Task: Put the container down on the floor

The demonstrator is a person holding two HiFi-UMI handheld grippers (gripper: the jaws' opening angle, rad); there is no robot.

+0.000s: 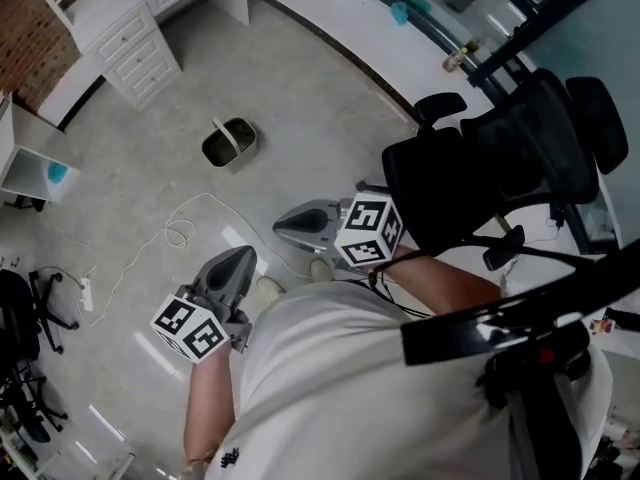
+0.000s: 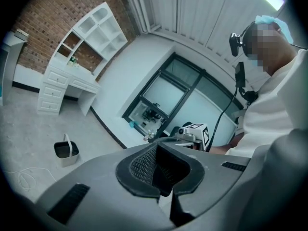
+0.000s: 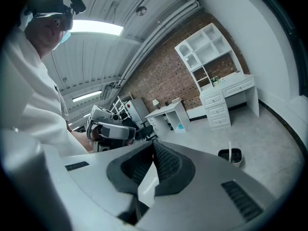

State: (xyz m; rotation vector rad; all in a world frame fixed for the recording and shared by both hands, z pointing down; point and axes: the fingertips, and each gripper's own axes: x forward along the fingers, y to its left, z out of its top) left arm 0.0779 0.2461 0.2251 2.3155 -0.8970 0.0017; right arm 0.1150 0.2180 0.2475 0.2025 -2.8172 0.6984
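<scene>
A small grey container (image 1: 229, 142) with an upright white handle stands on the floor, well ahead of both grippers; it also shows in the left gripper view (image 2: 66, 150) and the right gripper view (image 3: 231, 155). My left gripper (image 1: 240, 257) is held near the person's body, shut with nothing between its pads (image 2: 144, 165). My right gripper (image 1: 284, 227) hangs beside it, also shut and empty (image 3: 154, 144). Neither gripper touches the container.
A white desk with drawers (image 1: 140, 48) stands at the back left. A black office chair (image 1: 500, 168) is close on the right. A white cable (image 1: 150, 243) and a power strip (image 1: 85, 293) lie on the floor at left. A glass door (image 1: 470, 8) is at the back.
</scene>
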